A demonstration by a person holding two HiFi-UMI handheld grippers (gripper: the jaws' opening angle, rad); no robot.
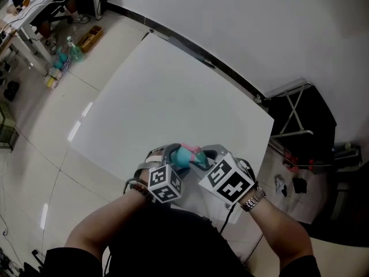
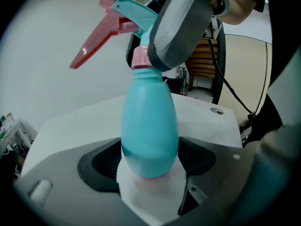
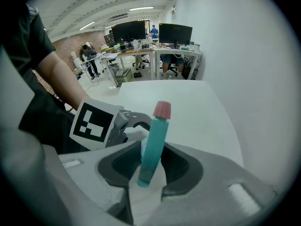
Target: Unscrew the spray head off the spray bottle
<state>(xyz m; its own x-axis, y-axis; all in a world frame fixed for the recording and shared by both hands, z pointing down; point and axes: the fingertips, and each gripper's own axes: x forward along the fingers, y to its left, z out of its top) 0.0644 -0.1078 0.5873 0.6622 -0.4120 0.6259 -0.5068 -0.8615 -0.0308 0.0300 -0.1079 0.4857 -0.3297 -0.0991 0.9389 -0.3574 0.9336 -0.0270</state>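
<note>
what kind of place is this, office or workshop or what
Most likely an open-plan office or lab workspace: desks with big monitors at the back, strip lights on a bare ceiling, and a plain white table as the work surface.

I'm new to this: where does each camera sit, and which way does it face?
Head view: on the person's head, facing steeply down at the white table; shows both forearms, left hand-held gripper and right hand-held gripper.
Left gripper view: rides the left hand-held gripper, looking along its jaws at the spray bottle; the right one grips the spray head above.
Right gripper view: rides the right hand-held gripper, looking down its jaws at the spray head; the person's arm shows.
Shared: all three show the spray head.
</note>
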